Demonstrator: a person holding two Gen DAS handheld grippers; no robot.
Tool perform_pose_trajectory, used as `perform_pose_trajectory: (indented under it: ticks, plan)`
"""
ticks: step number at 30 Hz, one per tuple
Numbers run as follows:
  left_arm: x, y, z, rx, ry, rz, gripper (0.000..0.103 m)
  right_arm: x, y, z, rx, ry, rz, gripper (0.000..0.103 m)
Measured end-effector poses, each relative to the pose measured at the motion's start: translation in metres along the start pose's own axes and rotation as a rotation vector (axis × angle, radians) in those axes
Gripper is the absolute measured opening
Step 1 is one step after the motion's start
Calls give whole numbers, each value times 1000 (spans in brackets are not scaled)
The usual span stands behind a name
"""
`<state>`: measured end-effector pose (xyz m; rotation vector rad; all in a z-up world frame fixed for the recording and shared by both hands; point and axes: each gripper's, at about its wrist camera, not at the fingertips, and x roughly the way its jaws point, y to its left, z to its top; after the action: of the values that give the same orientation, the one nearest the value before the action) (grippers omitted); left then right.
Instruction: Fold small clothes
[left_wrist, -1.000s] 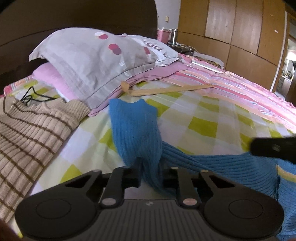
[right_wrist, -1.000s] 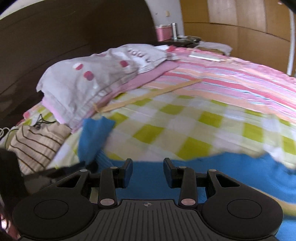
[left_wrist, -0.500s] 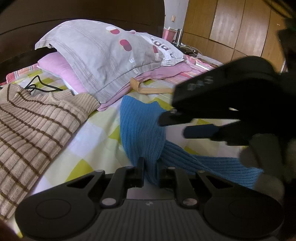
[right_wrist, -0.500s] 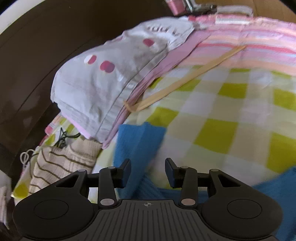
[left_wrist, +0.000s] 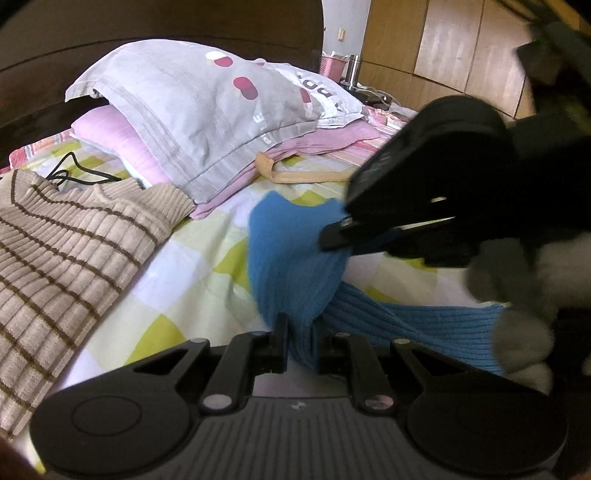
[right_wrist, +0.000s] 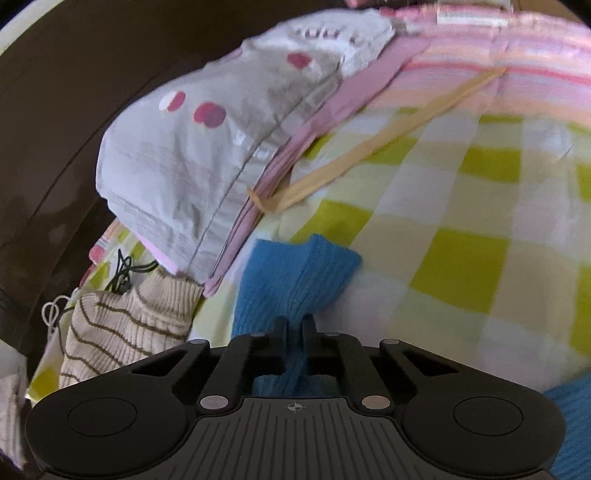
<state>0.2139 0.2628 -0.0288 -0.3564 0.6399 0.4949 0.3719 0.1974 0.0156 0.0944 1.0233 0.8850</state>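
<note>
Left wrist view — left gripper (left_wrist: 302, 343) jaws pinching blue knit garment (left_wrist: 295, 251), right gripper (right_wrist: 294, 341) jaws clamped on it too

A grey pillow (left_wrist: 207, 110) with red dots lies on a pink pillow (left_wrist: 110, 133) against the dark headboard (left_wrist: 147, 33). A tan strap (right_wrist: 369, 151) crosses the checked sheet (right_wrist: 461, 258). A black cable (left_wrist: 70, 173) (tangled) lies beside the pillows. Wooden wardrobe (left_wrist: 461, 48) behind.

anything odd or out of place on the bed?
A loose tan strap lies across the checked sheet, and a black cable sits tangled by the striped beige sweater. The blue knit is bunched, but that's because both grippers pinch it.
</note>
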Motion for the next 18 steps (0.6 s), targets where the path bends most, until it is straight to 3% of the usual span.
perform_pose_trajectory:
  ticks: [13,18]
  plan:
    - [-10,-33,-8,153,-64,-43,29,-106,-40,-20,58,-195,-78,6]
    - [-12,-38,-10,159,-65,-89,32,-139,-47,-33,62,-248,-100,6]
